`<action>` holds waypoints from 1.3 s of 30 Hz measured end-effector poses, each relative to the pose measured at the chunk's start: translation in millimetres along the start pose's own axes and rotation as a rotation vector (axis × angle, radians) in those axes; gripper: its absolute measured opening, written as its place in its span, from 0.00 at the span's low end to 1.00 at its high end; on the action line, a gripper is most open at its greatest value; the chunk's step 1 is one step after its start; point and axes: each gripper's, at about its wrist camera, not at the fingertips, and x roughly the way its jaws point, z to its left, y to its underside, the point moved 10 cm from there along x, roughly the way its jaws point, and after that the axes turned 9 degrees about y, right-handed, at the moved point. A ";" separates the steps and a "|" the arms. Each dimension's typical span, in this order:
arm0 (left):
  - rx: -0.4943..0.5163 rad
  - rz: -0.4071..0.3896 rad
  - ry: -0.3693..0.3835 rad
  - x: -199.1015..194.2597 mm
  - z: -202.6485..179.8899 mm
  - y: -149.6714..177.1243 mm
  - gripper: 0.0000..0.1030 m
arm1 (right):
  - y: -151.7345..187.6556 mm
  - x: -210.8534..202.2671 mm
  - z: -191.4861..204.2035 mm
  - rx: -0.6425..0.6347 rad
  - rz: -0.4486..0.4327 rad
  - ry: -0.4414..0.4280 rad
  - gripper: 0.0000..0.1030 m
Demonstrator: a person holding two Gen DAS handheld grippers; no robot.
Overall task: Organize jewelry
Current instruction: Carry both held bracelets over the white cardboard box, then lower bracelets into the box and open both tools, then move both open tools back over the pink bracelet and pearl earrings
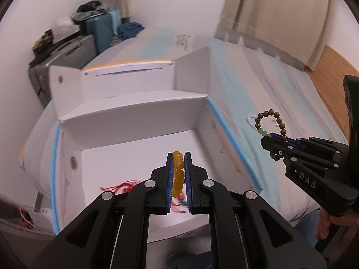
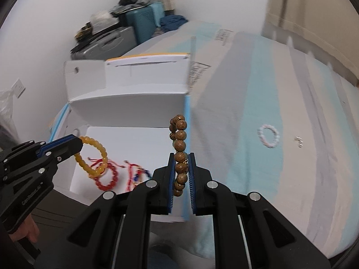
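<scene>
left wrist view: left tongs (image 1: 178, 179) clenched on the yellow bead bracelet (image 1: 178, 170), hanging over the open white box (image 1: 134, 121) on the bed (image 1: 258, 85); red cords (image 1: 122, 187) already lie inside.
right tongs from here: right tongs (image 1: 277, 144) grasping the wooden bead bracelet (image 1: 269, 121) out over the bed, beside the box.
right wrist view: wooden bead bracelet (image 2: 180, 152) pinched upright at the box's blue edge (image 2: 186, 134); white bracelet (image 2: 268, 136) waits on the bed.
how to do it well: i'd bring both over the box floor, lower, then let go clear of the red bracelet (image 2: 107, 177).
</scene>
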 end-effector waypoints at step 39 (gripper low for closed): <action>-0.167 0.107 -0.148 30.0 118.8 62.4 0.41 | 47.9 93.3 92.7 -0.099 0.200 -0.050 0.46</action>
